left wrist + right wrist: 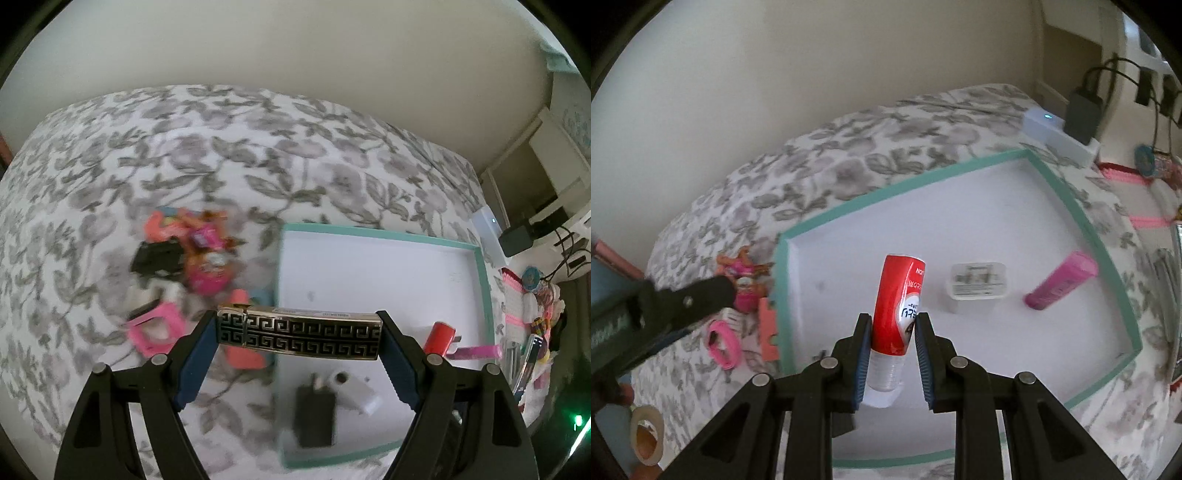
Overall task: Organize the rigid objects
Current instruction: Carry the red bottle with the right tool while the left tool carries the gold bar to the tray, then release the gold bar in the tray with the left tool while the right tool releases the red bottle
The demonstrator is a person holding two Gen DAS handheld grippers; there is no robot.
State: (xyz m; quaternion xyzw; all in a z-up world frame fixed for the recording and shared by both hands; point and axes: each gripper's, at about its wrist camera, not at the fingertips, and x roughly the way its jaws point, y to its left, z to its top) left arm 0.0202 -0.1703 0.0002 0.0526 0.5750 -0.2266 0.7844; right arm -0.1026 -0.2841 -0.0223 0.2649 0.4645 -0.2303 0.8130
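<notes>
Bed (221, 147) with a grey leaf-print cover carries everything here. On its right half lies a shallow white box with a teal rim (1082, 225), and this is where the hard items are being gathered; a white charger (977, 286) and a pink case (1062, 284) already lie toward its far right, and a black plug (316, 417) lies near its left wall. A loose pile of pink and orange toys (199, 254) waits on the cover just left of the box.

The left gripper (299, 336) stands wide, its fingers (201, 354) pressed on the two ends of a long black-and-gold patterned lighter (306, 334), which hangs crosswise over the box's left wall. The right gripper (892, 350) is nearly closed on a red tube with a clear cap (897, 306), held cap-toward-camera over the near middle of the box floor.

Both loads look ready to be set down. For a clean release I would bring the lighter fully inside the rim, toward the bare far-left floor, clear of the black plug. The end-to-end hold on the lighter seems the more fragile one, so keep it level and lower it close to the floor before opening. The tube should be laid on its side in the open middle, short of the charger, since it would likely topple if left standing.
</notes>
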